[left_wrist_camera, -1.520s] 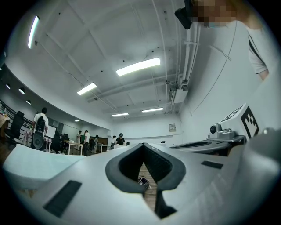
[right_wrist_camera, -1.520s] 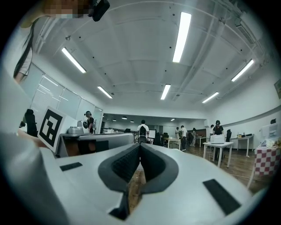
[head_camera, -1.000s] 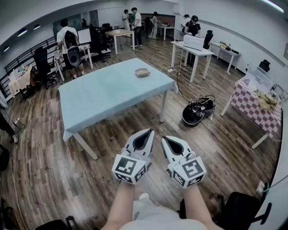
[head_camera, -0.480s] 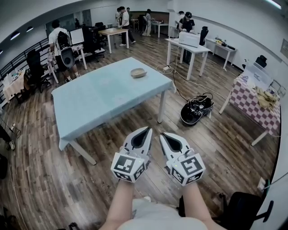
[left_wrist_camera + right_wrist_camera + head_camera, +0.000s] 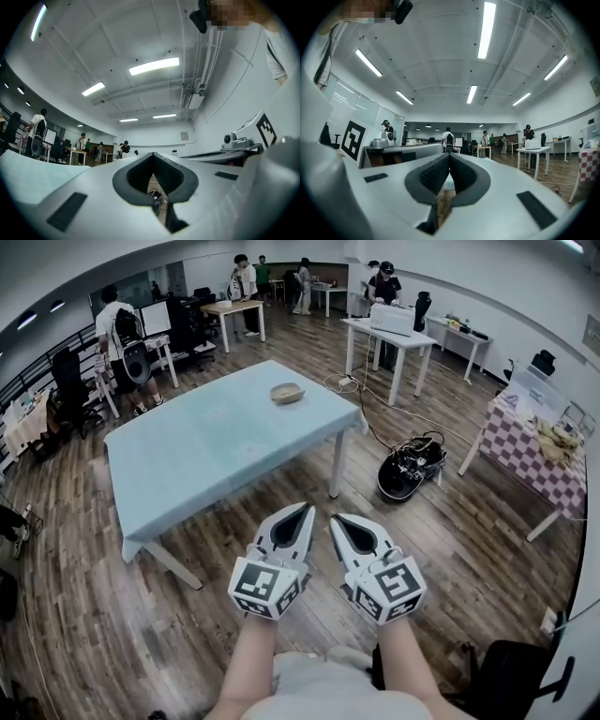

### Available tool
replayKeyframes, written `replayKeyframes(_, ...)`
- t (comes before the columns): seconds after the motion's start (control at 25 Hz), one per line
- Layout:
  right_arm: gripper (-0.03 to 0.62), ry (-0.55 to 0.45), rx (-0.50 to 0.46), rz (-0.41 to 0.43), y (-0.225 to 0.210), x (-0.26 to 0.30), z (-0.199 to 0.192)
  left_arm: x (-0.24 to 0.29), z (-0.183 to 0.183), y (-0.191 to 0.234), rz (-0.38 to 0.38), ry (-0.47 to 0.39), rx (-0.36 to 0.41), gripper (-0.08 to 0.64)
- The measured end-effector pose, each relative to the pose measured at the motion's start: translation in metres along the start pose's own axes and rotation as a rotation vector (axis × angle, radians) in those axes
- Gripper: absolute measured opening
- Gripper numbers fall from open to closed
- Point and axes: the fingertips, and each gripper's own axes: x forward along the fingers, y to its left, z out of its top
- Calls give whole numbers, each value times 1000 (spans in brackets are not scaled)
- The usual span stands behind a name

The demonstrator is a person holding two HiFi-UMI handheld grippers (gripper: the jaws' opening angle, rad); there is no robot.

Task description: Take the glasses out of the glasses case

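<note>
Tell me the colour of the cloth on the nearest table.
Light blue cloth, clearest in the head view.

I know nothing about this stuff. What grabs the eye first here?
Low in the head view, the left hand-held gripper and right hand-held gripper, white, jaws shut and empty, point side by side. Beyond them stands a table under a pale blue cloth, one small tan object near its far edge.
</note>
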Motion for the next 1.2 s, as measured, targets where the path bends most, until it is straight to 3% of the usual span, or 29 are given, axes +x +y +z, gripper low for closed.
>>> replayKeyframes(0.52,9,16,16,6,0,16,-7,0,-8,20,15,8,-33,9)
replayKeyframes(1.2,8,18,37,10,-39,47,-17,39,-29,45,25,45,-50,9)
